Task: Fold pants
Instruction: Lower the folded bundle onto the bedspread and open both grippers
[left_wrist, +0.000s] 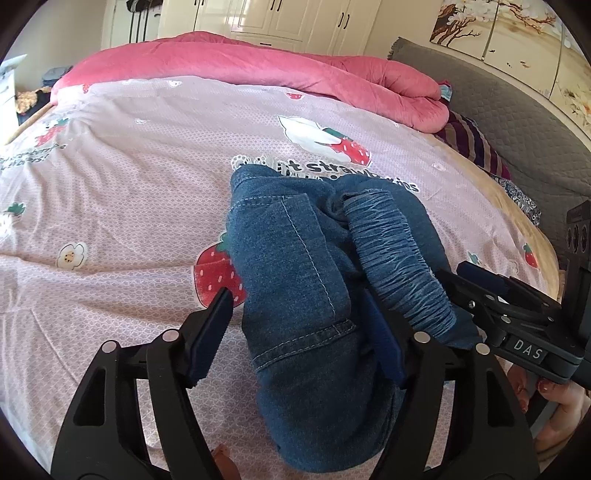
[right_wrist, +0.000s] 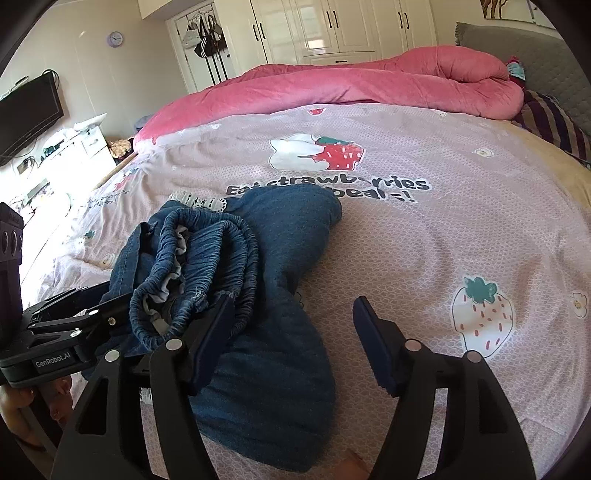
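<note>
Denim pants (left_wrist: 295, 295), blue with pale stitching, lie bunched on the bed's pink sheet (left_wrist: 129, 184) in front of me, their gathered elastic waistband (left_wrist: 399, 266) uppermost. My left gripper (left_wrist: 299, 328) has its jaws apart, with the pants between them; its right pad is pressed into or half buried by the cloth, and I cannot tell whether it touches. My right gripper (right_wrist: 293, 332) also stands with jaws apart: the left finger lies against the waistband, the right finger is clear over bare sheet.

Black print on the sheet reads "Eat strawberries" (right_wrist: 332, 184) in the right wrist view; the pants cover the start of the line beneath, which ends in an exclamation mark. A strawberry drawing (right_wrist: 484, 314) sits to the right. The right gripper's body carries a "DAS" label (left_wrist: 528, 350); the left gripper's carries "GenRobot.AI" (right_wrist: 53, 361). A rolled pink quilt (left_wrist: 258, 70) lies along the far side. White wardrobes (right_wrist: 332, 26) are cut off at the top edge.
</note>
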